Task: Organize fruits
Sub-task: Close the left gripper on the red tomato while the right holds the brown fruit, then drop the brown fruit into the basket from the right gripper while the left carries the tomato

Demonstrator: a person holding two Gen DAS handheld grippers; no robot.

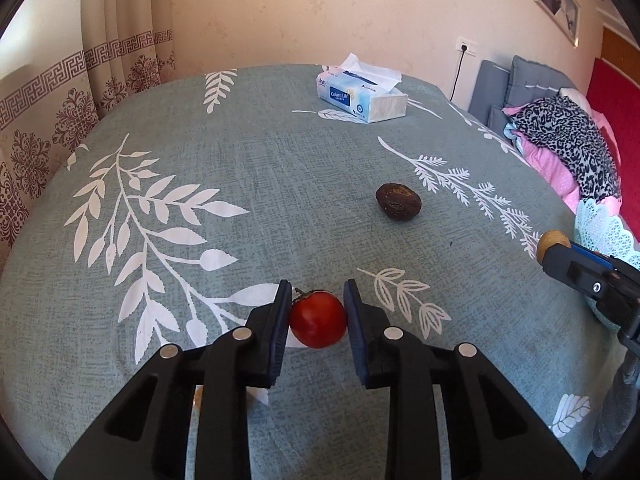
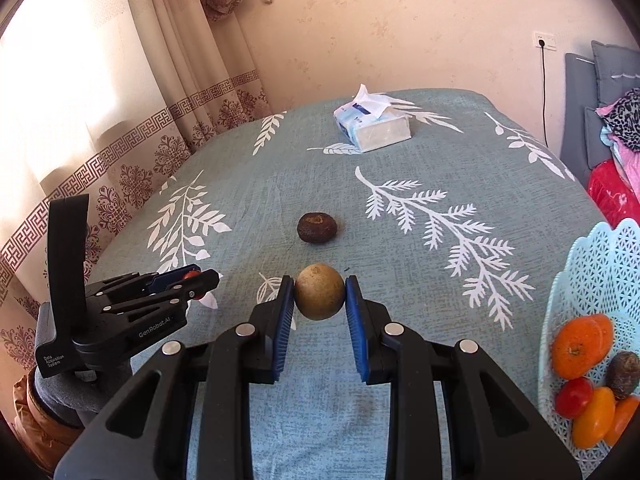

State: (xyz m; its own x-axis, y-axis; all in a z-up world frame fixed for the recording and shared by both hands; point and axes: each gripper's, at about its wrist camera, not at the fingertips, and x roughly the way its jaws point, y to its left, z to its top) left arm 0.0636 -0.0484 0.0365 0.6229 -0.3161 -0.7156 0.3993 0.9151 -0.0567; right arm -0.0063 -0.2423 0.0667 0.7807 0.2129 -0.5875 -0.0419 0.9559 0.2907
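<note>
My left gripper (image 1: pixel 318 300) is shut on a red tomato (image 1: pixel 318 318), held just above the table. My right gripper (image 2: pixel 319 294) is shut on a round tan-brown fruit (image 2: pixel 319 297); that fruit also shows in the left wrist view (image 1: pixel 550 244). A dark brown wrinkled fruit (image 1: pixel 398 202) lies loose on the tablecloth ahead of both grippers; it also shows in the right wrist view (image 2: pixel 317 227). A pale blue lattice basket (image 2: pixel 588 276) at the right edge holds an orange (image 2: pixel 580 346), a tomato, a dark fruit and orange-yellow fruits. The left gripper (image 2: pixel 192 280) shows at the left.
A tissue pack (image 1: pixel 362 96) lies at the far side of the table (image 1: pixel 240 160), which has a grey-green leaf-print cloth. Curtains hang to the left. A sofa with clothes (image 1: pixel 560 136) stands to the right, behind the basket (image 1: pixel 604 228).
</note>
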